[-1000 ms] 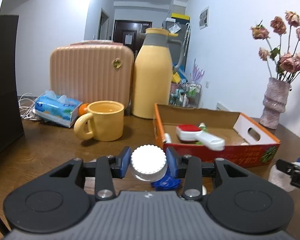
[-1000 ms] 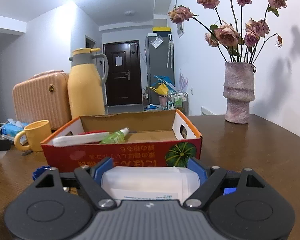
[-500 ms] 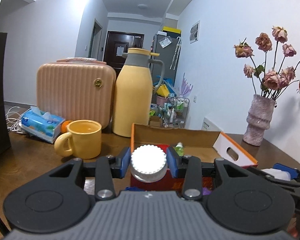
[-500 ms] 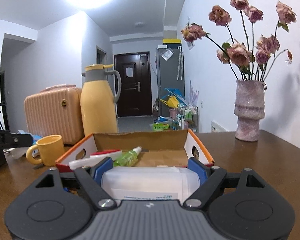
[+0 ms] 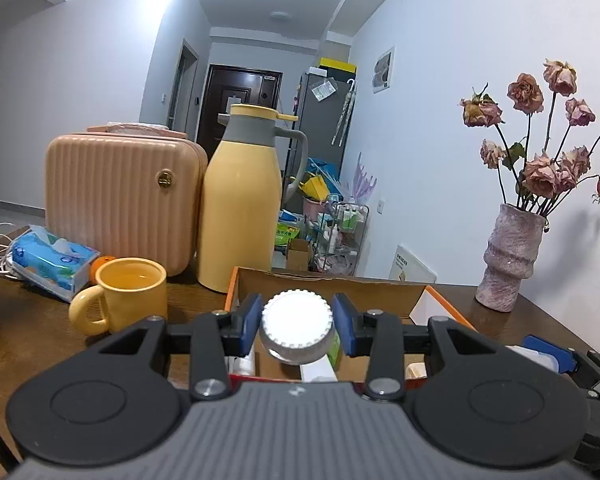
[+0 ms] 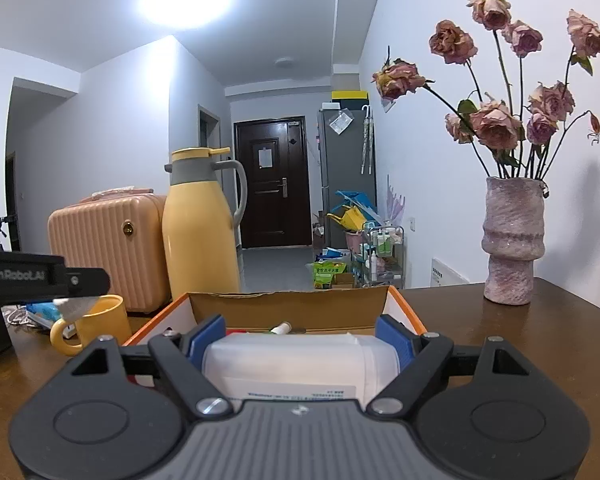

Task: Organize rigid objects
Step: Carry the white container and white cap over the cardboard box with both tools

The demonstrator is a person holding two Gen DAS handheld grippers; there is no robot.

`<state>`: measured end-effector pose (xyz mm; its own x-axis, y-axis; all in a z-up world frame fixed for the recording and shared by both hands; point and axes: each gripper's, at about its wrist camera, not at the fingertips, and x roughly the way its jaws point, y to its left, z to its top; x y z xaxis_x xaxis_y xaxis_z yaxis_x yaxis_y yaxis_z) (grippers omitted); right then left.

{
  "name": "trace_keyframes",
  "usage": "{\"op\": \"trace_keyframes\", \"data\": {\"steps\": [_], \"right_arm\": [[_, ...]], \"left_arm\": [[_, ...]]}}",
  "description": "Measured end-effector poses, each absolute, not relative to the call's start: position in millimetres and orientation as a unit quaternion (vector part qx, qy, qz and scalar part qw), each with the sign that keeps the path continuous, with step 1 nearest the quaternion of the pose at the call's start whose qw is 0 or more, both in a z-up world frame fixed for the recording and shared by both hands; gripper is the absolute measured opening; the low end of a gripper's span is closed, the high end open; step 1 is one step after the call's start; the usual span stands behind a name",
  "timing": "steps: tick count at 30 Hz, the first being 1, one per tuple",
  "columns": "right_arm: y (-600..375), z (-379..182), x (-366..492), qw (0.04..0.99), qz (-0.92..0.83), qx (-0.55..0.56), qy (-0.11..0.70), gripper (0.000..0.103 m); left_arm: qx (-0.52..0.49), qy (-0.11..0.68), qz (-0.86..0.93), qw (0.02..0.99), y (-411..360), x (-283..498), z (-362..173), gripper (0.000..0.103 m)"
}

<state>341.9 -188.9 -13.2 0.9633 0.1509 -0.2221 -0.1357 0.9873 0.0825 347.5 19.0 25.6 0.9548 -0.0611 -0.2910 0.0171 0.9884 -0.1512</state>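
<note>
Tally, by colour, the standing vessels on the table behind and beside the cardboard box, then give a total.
Yellow: 2, the jug and the mug.
Pink: 1, the vase.
Total: 3.

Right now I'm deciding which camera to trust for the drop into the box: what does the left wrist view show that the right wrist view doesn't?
Only the left wrist view shows the white-capped bottle gripped in the left gripper and the whole tissue pack.

Only the right wrist view shows the wide white container clamped in the right gripper.

Both show the cardboard box, yellow mug, yellow jug, pink case and vase.
</note>
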Motion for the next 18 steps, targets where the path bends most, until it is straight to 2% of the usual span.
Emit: {"op": "trace_keyframes", "data": {"steps": [18], "right_arm": [[-186,-19,397,0.99,0.074,0.043,0.114,0.082]], "left_arm": [[-0.07,0.163,-0.008,0.984,12,412,25,0.04]]}}
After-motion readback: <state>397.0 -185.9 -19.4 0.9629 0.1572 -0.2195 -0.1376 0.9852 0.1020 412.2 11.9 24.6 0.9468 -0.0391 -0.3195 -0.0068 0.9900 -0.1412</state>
